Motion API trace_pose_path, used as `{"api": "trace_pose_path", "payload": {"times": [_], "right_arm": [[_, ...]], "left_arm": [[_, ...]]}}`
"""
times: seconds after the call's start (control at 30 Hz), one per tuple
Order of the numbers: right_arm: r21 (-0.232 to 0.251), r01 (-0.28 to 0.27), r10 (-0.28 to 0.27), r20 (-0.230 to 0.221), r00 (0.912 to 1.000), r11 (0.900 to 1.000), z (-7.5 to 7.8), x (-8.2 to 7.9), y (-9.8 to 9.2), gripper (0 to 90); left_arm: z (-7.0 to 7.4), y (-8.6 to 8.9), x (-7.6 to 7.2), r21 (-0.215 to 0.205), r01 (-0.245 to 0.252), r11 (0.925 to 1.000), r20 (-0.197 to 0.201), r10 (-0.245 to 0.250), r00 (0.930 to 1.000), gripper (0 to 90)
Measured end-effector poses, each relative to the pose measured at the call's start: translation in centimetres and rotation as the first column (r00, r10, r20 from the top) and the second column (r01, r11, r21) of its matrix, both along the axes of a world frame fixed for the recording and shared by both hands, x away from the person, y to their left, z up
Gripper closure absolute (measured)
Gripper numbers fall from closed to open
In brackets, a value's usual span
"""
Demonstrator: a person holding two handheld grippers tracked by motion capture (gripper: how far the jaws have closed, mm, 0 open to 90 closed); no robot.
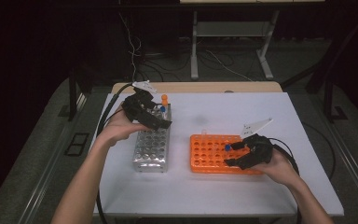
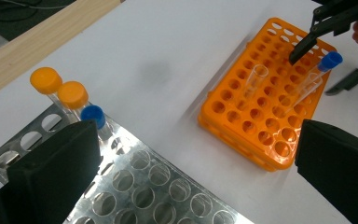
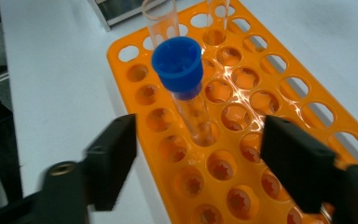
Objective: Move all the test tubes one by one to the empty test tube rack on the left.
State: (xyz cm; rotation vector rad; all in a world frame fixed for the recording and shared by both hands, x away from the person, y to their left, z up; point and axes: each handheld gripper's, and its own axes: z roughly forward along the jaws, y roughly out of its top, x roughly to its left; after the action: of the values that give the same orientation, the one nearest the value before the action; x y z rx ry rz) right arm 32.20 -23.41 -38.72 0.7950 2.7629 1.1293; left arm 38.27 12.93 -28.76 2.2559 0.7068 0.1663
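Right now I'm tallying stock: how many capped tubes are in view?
4: two orange-capped tubes and one blue-capped tube in the metal rack; another blue-capped tube in the orange plastic rack.

Two racks are set side by side on the table [image 1: 261, 196] — the metal rack [image 1: 152, 149] to the left, the plastic rack [image 1: 214, 157] to the right. Capped tubes [image 2: 70, 95] are stood at the metal rack's far end — one capped tube [image 3: 186, 88] and an uncapped tube [image 2: 256, 79] in the plastic rack.
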Motion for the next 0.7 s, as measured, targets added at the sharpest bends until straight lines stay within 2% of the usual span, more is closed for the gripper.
{"api": "trace_pose_path", "payload": {"times": [0.27,0.4,0.57,0.7], "right_arm": [[-0.016,-0.007,0.007,0.006,1.0000,1.000,-0.8,0.4,0.6,51.8],[-0.033,-0.007,0.008,0.025,0.9996,0.999,-0.9,0.4,1.0,60.0],[-0.043,-0.003,0.005,0.049,0.9988,0.999,-0.9,0.4,1.3,74.9],[-0.050,-0.001,0.004,0.062,0.9981,0.999,-0.7,0.4,1.4,75.6]], "left_arm": [[-0.5,0.0,-1.5,-0.011,0.020,0.9997,0.011,-0.020,0.9997,0.0],[-0.8,0.0,-1.8,-0.014,0.024,0.9996,0.014,-0.024,0.9996,0.0],[-1.1,-0.1,-2.0,-0.017,0.025,0.9995,0.013,-0.025,0.9996,0.0],[-1.1,-0.2,-2.0,-0.015,0.028,0.9995,0.016,-0.028,0.9995,0.0]]}}
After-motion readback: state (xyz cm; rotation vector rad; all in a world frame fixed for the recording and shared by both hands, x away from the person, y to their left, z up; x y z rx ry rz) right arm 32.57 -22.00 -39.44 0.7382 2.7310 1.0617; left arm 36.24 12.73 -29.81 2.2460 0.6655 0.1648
